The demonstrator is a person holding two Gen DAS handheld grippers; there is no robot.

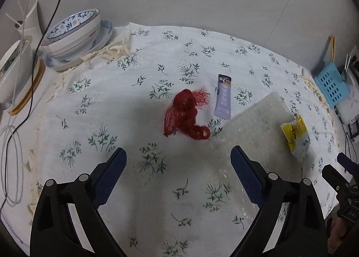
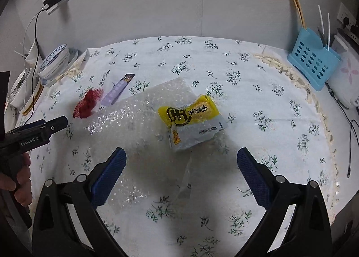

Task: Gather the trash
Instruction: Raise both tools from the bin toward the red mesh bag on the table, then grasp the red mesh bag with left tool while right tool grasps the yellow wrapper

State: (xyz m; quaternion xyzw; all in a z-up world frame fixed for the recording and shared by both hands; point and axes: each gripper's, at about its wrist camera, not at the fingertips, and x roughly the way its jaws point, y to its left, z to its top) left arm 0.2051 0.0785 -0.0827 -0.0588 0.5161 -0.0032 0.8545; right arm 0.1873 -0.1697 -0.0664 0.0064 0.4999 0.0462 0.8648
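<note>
A red mesh net [image 1: 187, 114] lies crumpled on the floral tablecloth [image 1: 112, 104], just ahead of my open, empty left gripper [image 1: 178, 161]. A purple sachet [image 1: 222, 99] lies right of it, beside a sheet of bubble wrap [image 1: 258, 126]. A yellow and white snack wrapper [image 1: 295, 136] lies on the wrap's right edge. In the right wrist view the wrapper [image 2: 190, 120] lies on the bubble wrap [image 2: 139, 120], ahead of my open, empty right gripper [image 2: 181, 160]. The net [image 2: 86, 103] and sachet [image 2: 117, 89] lie far left there.
Stacked bowls on a plate [image 1: 74, 34] and a white pot on a trivet [image 1: 13, 75] stand at the back left, with cables hanging by them. A blue utensil holder [image 2: 311, 63] and a white appliance [image 2: 343, 81] stand at the back right. The left gripper's body [image 2: 33, 135] shows at the left.
</note>
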